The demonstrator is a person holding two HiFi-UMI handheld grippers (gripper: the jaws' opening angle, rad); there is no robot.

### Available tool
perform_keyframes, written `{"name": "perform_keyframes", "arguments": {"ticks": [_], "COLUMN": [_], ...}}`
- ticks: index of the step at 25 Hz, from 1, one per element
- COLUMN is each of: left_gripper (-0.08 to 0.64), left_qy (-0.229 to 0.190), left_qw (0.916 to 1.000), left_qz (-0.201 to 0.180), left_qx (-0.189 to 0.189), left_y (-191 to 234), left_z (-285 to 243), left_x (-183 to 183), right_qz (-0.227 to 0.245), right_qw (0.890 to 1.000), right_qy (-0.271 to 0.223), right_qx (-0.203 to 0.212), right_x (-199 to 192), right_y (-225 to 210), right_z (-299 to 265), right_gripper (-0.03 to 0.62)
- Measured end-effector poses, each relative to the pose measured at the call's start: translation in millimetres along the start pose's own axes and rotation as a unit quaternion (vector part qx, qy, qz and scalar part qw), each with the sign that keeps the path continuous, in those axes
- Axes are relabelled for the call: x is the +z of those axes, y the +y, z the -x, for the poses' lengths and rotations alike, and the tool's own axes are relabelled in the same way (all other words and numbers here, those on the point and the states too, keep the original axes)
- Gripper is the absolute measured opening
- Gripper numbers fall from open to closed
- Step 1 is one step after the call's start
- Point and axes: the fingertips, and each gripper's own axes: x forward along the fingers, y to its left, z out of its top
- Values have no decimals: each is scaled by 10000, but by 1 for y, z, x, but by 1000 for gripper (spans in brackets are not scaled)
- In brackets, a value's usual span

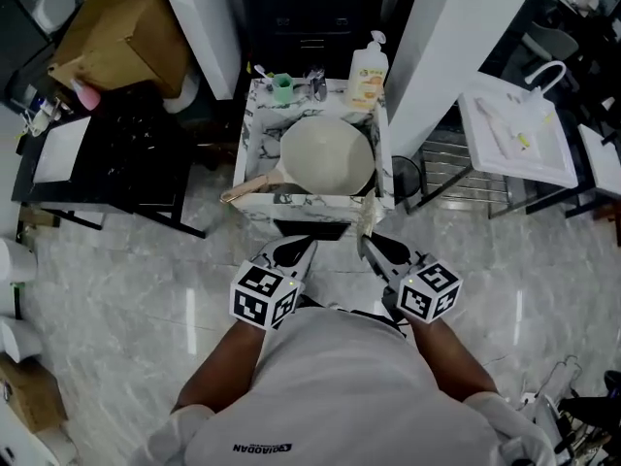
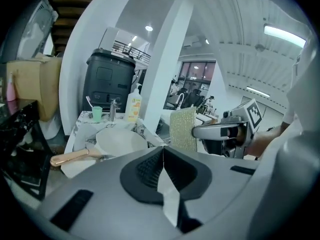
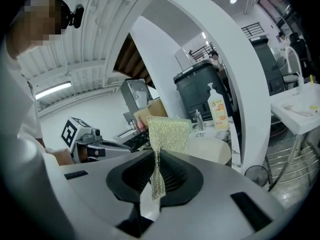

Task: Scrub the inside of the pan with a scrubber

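One pale pan (image 1: 327, 153) sits in the marbled sink (image 1: 310, 203) at the far side, with one soap bottle (image 1: 367, 71) and one green cup (image 1: 281, 87) behind it. Nearer, the right gripper (image 3: 156, 171) pinches the single scrubber (image 3: 168, 133); the left gripper (image 2: 163, 154) is closed, empty.

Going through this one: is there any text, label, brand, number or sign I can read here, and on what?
Nothing reads with certainty.
White shirt: short dark print near its hem, upside down in the head view, too blurred to quote.
Soap pump bottle: orange label, print too small to read.
Marker cubes: black-and-white square patterns only, no letters or digits.
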Motion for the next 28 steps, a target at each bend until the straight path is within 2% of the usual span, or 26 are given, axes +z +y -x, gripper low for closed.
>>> {"name": "perform_keyframes", "arguments": {"ticks": [3, 6, 10, 17, 28], "left_gripper": [15, 15, 15, 15, 15], "left_qy": [26, 32, -43, -45, -168], "left_qw": [9999, 9998, 9996, 9992, 9992], "left_qz": [93, -12, -124, -394, -369], "left_qx": [108, 184, 263, 108, -57], "left_y": [-19, -30, -38, -32, -7], "left_z": [17, 34, 53, 74, 111], "left_x": [-10, -11, -6, 4, 6], "right_qz": [-31, -72, 164, 139, 22], "right_qw": [10000, 9999, 9998, 9999, 9994], "right_qy": [15, 50, 56, -60, -118], "right_qx": [59, 63, 92, -67, -327], "right_x": [-11, -19, -20, -12, -14], "right_y": [11, 22, 40, 66, 102], "right_z": [17, 31, 44, 36, 17], "right_gripper": [64, 64, 64, 63, 63]}}
